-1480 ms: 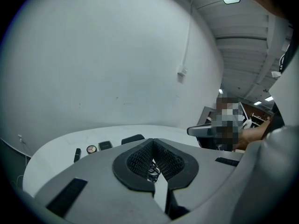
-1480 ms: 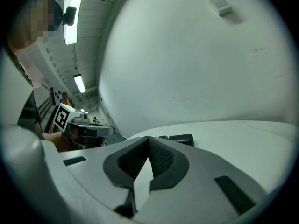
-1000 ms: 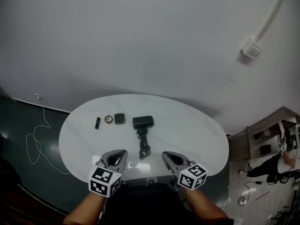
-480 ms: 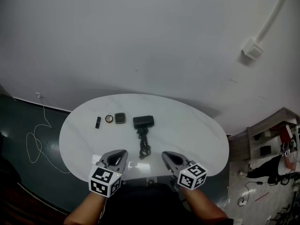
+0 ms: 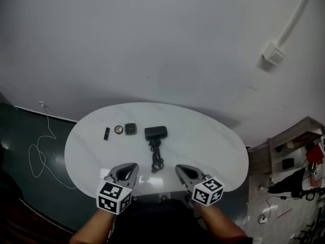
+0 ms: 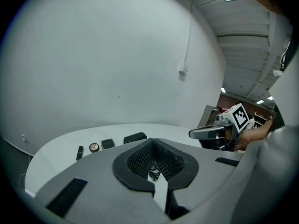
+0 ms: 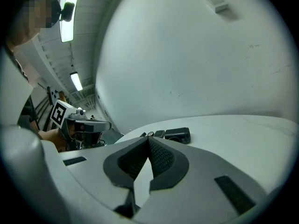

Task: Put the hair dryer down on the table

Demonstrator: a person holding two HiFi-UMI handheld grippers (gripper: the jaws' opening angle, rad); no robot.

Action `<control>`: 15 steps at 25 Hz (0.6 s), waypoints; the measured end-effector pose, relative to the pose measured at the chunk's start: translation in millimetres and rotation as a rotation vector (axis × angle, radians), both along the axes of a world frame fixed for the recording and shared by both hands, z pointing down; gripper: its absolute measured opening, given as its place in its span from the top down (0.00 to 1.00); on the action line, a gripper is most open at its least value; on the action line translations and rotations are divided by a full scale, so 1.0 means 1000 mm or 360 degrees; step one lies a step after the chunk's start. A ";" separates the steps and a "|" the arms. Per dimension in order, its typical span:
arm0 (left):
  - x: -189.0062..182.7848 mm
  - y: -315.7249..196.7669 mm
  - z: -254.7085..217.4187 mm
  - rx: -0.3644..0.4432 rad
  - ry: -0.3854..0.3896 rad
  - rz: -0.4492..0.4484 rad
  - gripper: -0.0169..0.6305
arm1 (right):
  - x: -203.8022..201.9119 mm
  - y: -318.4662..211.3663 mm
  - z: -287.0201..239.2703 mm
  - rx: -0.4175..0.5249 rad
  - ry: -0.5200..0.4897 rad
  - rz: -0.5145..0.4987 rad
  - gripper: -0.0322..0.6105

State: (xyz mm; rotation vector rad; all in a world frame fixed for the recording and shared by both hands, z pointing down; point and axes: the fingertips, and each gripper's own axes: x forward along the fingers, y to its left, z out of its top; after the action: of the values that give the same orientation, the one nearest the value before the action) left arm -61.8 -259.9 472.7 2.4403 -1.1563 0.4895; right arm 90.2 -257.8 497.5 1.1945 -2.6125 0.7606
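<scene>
the black, boxy dryer lies flat near the middle of the white table, its dark cord bunched toward the near edge, where the left gripper and right gripper hover, jaws closed and empty.

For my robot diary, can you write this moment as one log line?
hair dryer: lying on table, untouched | left gripper: shut, empty | right gripper: shut, empty

Glossy white table — matt black hair dryer
</scene>
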 end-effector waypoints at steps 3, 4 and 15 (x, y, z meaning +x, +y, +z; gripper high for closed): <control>0.001 0.000 0.002 -0.0005 -0.0003 0.0006 0.96 | -0.001 0.000 0.001 0.0000 0.0003 -0.0003 0.94; 0.001 0.001 0.002 -0.0009 0.0001 0.0006 0.96 | -0.001 0.001 0.001 -0.0001 0.0003 -0.0004 0.94; 0.001 0.000 0.003 -0.0045 0.0033 0.0002 0.96 | -0.002 0.001 0.002 -0.0009 0.0006 -0.0001 0.94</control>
State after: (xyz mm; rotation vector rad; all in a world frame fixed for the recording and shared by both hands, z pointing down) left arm -60.8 -260.3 475.6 2.4167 -1.1316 0.4765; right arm 88.5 -257.3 499.9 1.1924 -2.6058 0.7639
